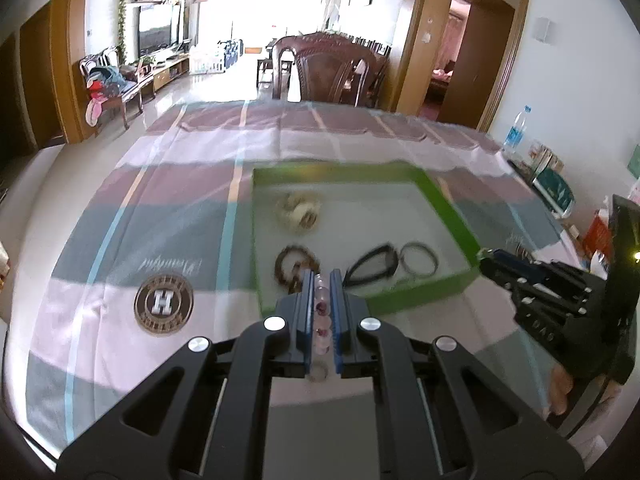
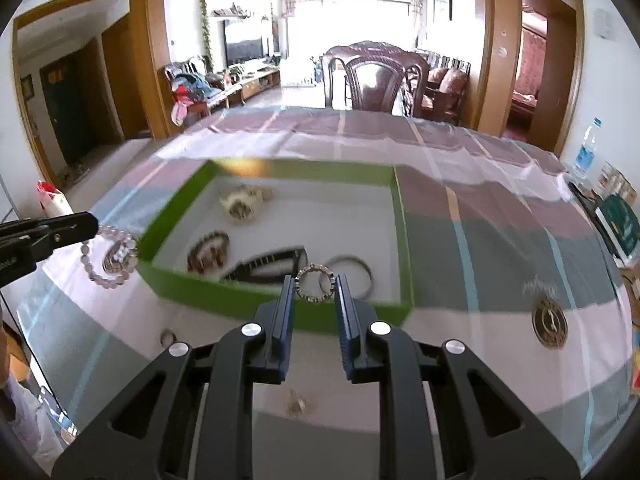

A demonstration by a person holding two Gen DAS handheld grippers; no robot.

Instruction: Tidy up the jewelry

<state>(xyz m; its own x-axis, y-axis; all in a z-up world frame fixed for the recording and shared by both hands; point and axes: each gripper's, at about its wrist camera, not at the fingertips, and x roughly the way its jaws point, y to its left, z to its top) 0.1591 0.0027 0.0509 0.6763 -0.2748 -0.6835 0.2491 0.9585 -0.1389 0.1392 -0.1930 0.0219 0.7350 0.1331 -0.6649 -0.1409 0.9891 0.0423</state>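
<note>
A green tray (image 1: pixel 456 208) (image 2: pixel 404 236) sits on the striped tablecloth and holds a pale beaded bracelet (image 1: pixel 298 212) (image 2: pixel 244 202), a brown bracelet (image 1: pixel 294 266) (image 2: pixel 208 252), a black band (image 1: pixel 374 264) (image 2: pixel 268 266) and a grey ring bangle (image 1: pixel 418 260) (image 2: pixel 358 270). My left gripper (image 1: pixel 322 276) is shut on a pink bead bracelet (image 1: pixel 322 312) (image 2: pixel 110 256), held just outside the tray's near left corner. My right gripper (image 2: pixel 315 280) is shut on a silver studded ring bracelet (image 2: pixel 315 283) over the tray's near edge.
A round "H" coaster (image 1: pixel 163 303) (image 2: pixel 550 322) lies on the cloth. A small ring (image 2: pixel 169 337) and a small trinket (image 2: pixel 298 404) lie near the front. A water bottle (image 1: pixel 517 128) and boxes (image 1: pixel 554 188) stand at the right. Chairs (image 2: pixel 376 80) stand beyond the table.
</note>
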